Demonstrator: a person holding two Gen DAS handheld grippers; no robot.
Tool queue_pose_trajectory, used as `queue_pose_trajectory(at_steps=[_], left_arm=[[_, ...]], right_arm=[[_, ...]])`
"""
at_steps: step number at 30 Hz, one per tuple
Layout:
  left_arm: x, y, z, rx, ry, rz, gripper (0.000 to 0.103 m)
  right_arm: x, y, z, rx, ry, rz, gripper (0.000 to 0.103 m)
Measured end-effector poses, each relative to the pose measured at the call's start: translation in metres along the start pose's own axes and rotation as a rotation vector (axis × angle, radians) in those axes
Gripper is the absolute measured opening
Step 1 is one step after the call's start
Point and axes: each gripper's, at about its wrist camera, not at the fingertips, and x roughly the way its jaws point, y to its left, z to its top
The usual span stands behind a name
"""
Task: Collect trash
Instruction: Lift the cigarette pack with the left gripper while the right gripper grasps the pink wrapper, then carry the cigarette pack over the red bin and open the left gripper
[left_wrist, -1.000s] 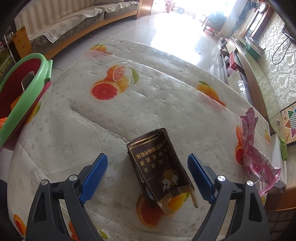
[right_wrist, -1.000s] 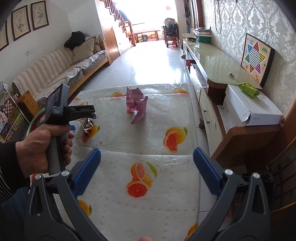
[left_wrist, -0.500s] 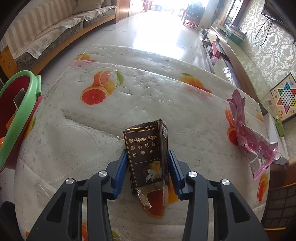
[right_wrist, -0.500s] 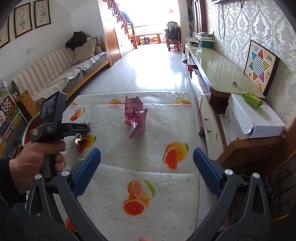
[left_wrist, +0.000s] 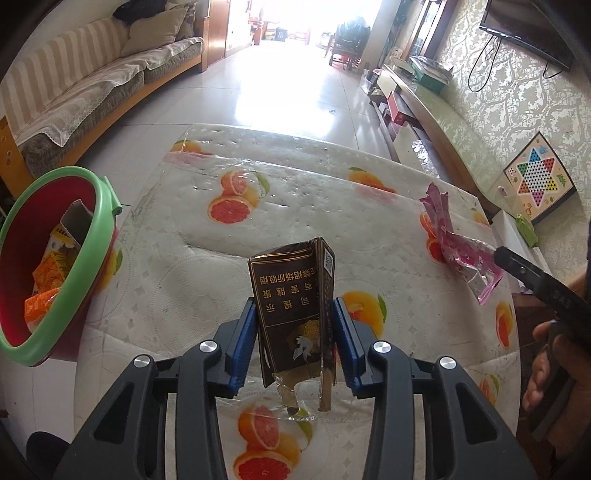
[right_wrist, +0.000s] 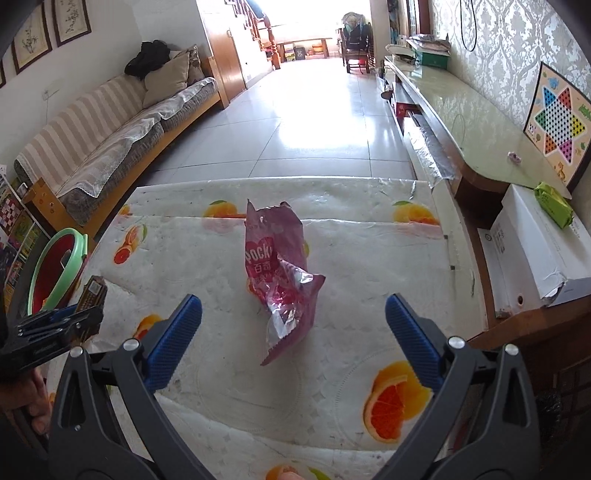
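Note:
My left gripper (left_wrist: 295, 332) is shut on a crushed brown cigarette pack (left_wrist: 291, 299) and holds it above the table; the pack also shows in the right wrist view (right_wrist: 92, 291). A crumpled pink Pocky wrapper (right_wrist: 280, 280) lies on the table at its middle right; it also shows in the left wrist view (left_wrist: 458, 251). My right gripper (right_wrist: 293, 328) is open, just short of the wrapper, its fingers on either side of the wrapper's near end. A red bin with a green rim (left_wrist: 55, 258) stands at the table's left edge and holds trash.
The table (right_wrist: 369, 258) wears a white cloth with orange prints under clear plastic. A striped sofa (right_wrist: 110, 136) runs along the left wall. A low cabinet (right_wrist: 461, 122) and a white box (right_wrist: 535, 251) stand at the right, next to the table edge.
My left gripper closed on the cigarette pack and lifted it off the table. My right gripper moved forward toward the pink wrapper and stayed open.

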Motion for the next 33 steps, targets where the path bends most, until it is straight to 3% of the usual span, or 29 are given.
queue_pose_trajectory(at_steps=[5,8,9,10,17,25,33], left_arm=[[-0.029,0.007,-0.002,0.022,-0.038,-0.03,0.038],[-0.042,0.008,0.0,0.045,-0.067,-0.028,0.038],[-0.047,0.009,0.0,0.049,-0.077,-0.026,0.038],[-0.051,0.011,0.0,0.055,-0.086,-0.025,0.038],[-0.073,0.024,-0.004,0.098,-0.128,-0.015,0.038],[-0.096,0.049,-0.006,0.072,-0.174,-0.023,0.038],[-0.12,0.088,0.0,0.039,-0.23,-0.002,0.038]], right_arm=[[0.032,-0.006,0.002,0.095,0.057,0.01,0.073],[0.046,-0.006,0.0,0.116,0.096,0.016,0.042],[0.048,-0.006,-0.002,0.121,0.104,0.015,0.021],[0.049,-0.005,-0.003,0.121,0.108,0.006,0.012],[0.01,0.015,-0.004,0.058,0.027,0.009,0.008],[-0.057,0.054,0.003,-0.022,-0.102,-0.004,0.008],[-0.082,0.107,0.006,-0.087,-0.137,0.041,0.008]])
